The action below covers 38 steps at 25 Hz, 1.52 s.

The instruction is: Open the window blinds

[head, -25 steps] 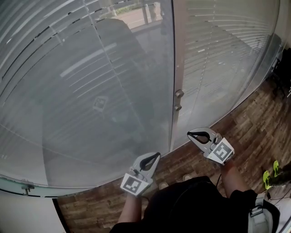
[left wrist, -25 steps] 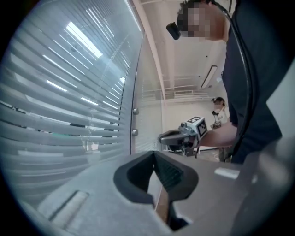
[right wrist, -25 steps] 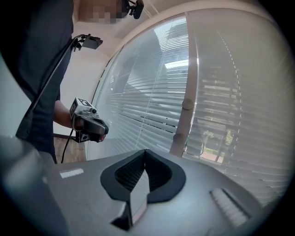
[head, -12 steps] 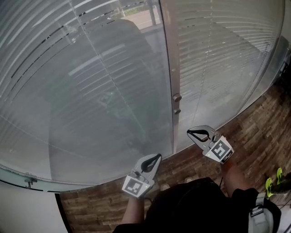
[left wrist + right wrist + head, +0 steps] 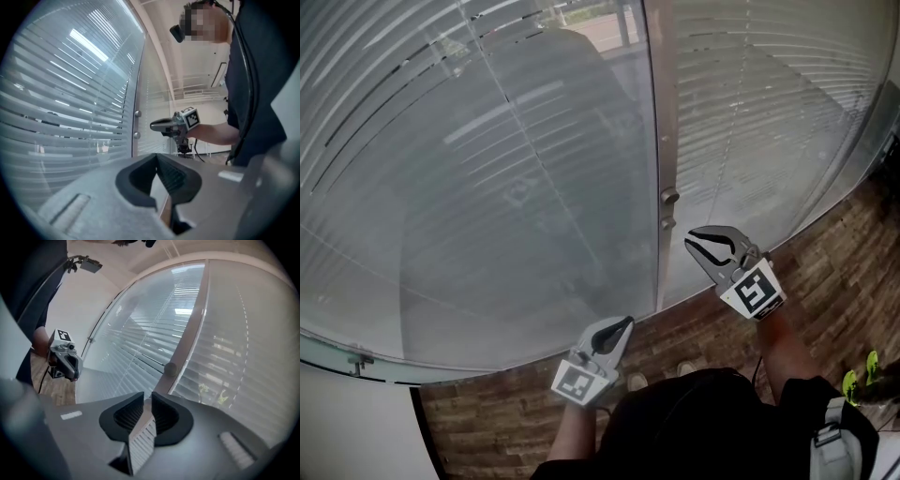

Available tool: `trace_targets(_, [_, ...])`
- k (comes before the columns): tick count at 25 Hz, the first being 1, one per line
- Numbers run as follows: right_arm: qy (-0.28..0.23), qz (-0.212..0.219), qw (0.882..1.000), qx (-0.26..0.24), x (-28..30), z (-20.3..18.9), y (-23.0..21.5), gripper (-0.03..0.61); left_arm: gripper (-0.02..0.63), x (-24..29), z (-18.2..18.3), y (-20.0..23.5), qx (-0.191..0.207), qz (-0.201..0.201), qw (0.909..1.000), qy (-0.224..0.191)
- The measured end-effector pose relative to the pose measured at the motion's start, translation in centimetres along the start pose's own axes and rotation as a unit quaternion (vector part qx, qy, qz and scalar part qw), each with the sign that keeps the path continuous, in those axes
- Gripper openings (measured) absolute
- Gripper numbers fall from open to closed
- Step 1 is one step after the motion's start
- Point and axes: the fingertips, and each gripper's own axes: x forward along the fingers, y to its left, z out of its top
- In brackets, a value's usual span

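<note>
A curved glass wall fills the background, with a wood floor (image 5: 825, 262) along its foot. The blinds (image 5: 487, 187) hang behind the glass in both panes, lowered, with slats that look nearly flat. Only at the upper left of the head view do gaps between them show the outdoors. A pale post (image 5: 664, 141) divides the panes, and two round knobs (image 5: 669, 197) sit on it one above the other. A thin line (image 5: 534, 159), cord or rod I cannot tell, slants down the left pane.

The glass stands between both grippers and the slats. The right gripper (image 5: 694, 244) hangs just right of the post, below the lower knob and near it but not touching. Its jaws have just been opening and stand a narrow gap apart with nothing between them. The left gripper (image 5: 623, 323) is at lower centre, well apart from the post, with its jaws closed tip to tip and empty.

The head view alone shows the dark reflection of the person on the left pane and a yellow-green thing (image 5: 867, 370) at the lower right, too small to name. The left gripper view shows the right gripper (image 5: 157, 125) from the side, pointing level at the post. The right gripper view catches one knob (image 5: 170, 369) just beyond its jaws, greenery (image 5: 206, 390) through the slats and the left gripper (image 5: 70, 363) at the left edge.
</note>
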Motion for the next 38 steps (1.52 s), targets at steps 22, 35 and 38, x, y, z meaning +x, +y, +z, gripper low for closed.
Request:
trace_targets(22, [0.118,-0.107,0.937,-0.310,4.4,4.1,-4.2,0.202,0.005,-1.5,-0.4,-0.4,-0.008,0.024,0.9997,-0.003])
trace_targets(35, [0.130,-0.107,0.931,-0.324,4.7,4.2,-4.5,0.130,0.004,-1.7,-0.6,-0.6,-0.009,0.019,0.9998,0.001])
trace_targets(38, [0.126,-0.111,0.934,-0.316,4.7,4.2,-4.5,0.130,0.005,-1.6,-0.6,-0.7,-0.009,0.017,0.9998,0.001])
